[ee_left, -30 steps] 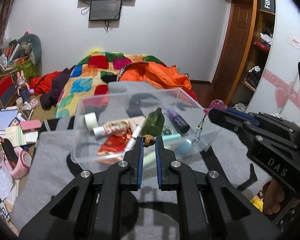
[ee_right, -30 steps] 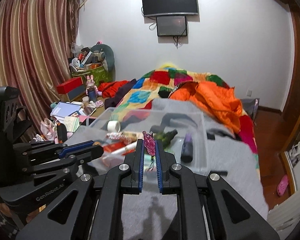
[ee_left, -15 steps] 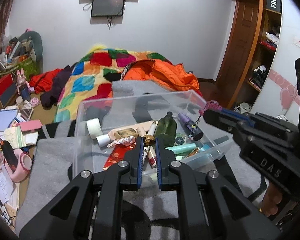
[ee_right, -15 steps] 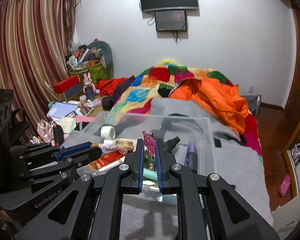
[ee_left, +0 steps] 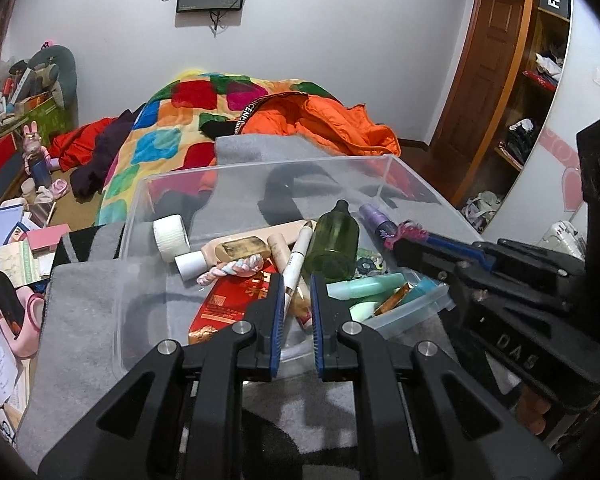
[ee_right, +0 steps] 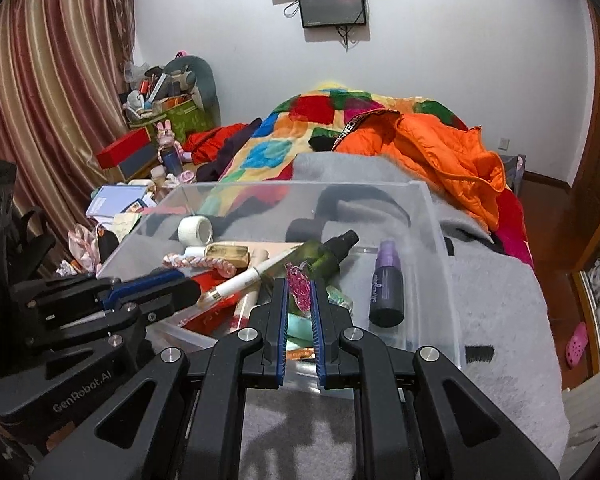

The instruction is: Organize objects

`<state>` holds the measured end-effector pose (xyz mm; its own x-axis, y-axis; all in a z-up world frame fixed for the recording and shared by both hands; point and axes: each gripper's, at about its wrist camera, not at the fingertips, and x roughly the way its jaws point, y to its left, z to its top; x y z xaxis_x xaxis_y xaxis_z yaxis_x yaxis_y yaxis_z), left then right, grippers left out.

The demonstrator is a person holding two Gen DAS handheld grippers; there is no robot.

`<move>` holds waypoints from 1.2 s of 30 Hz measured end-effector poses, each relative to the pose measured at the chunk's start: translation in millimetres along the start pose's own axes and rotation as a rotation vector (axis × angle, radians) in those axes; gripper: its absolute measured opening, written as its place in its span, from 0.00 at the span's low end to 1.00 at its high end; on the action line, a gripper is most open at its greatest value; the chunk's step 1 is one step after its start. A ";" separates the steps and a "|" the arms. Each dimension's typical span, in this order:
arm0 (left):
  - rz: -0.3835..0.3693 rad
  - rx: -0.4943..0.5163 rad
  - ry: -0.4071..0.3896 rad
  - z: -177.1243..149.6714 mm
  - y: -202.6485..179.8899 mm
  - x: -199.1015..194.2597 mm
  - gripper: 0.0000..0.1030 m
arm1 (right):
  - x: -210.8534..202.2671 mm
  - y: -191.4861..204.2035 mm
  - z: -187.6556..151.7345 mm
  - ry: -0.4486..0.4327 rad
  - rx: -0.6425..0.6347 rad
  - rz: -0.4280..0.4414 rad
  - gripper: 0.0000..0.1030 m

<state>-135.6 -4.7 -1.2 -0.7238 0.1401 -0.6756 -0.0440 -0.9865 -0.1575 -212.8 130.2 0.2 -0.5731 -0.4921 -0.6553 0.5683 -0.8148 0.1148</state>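
Pink beaded charm (ee_right: 299,287), glittery and translucent, sits pinched in the right claw (ee_right: 299,300) above the clear bin (ee_right: 440,248).

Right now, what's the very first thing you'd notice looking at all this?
Probably the clear plastic bin on the grey blanket, filled with bottles and tubes, such as a green bottle and a purple-capped one. Just above it, the right gripper pinches a pink sparkly charm. Behind, a bright patchwork quilt and an orange jacket cover the bed.
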 end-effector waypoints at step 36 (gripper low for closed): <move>0.053 0.016 -0.105 -23.8 9.6 -72.3 0.93 | -66.1 18.2 -22.8 -0.119 -0.028 -0.123 0.86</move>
<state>-67.3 -22.3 29.0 -0.7936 0.0793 -0.6033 -0.0142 -0.9936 -0.1119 -151.2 154.8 28.6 -0.7046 -0.4232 -0.5696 0.5044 -0.8633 0.0175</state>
